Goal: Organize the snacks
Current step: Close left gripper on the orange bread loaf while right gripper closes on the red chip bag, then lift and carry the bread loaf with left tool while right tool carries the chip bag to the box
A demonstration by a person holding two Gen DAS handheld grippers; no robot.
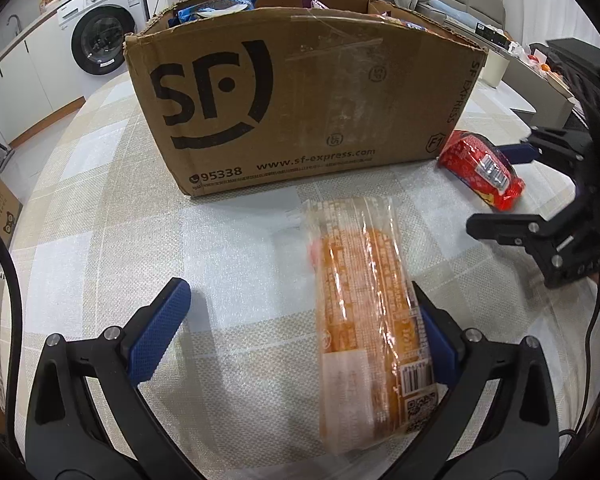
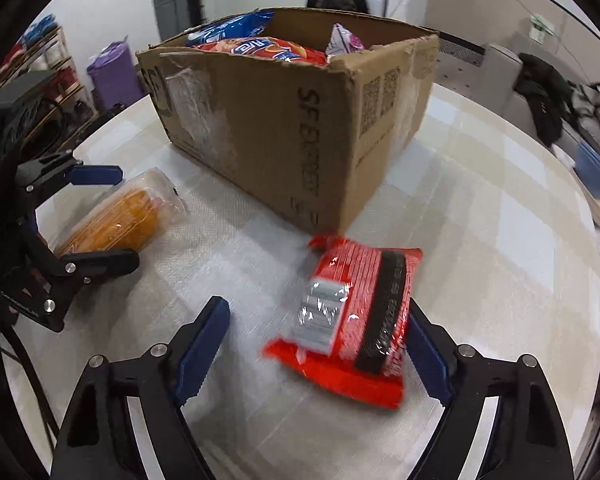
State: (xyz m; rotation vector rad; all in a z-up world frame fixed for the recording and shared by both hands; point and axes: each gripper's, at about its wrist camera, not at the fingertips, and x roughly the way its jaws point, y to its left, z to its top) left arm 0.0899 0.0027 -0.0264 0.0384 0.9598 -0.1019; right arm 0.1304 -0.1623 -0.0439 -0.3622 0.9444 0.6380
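Right wrist view: two packs left outside the box

Right wrist view has the red pack (image 2: 346, 320) flat on the table (image 2: 500, 240), just in front of the box (image 2: 284, 132), lying between the blue pads of the right claw (image 2: 316, 346). One pad touches or nearly touches the pack's right edge; the other stands clear on the left, so the claw is released, not gripping. The left wrist view shows the orange pack (image 1: 364, 312) also on the table, between the pads of the left claw (image 1: 304, 336). Its right pad is against the wrapper, its left pad well apart, so this claw is released too.

The box already holds several snacks: a blue bag (image 2: 228, 30), a red bag (image 2: 260, 50) and a purple-white packet (image 2: 344, 40) show above its rim. By my reading most of the sorting is done; these two packs are what is left, each needing a grasp, a lift and a drop into the box
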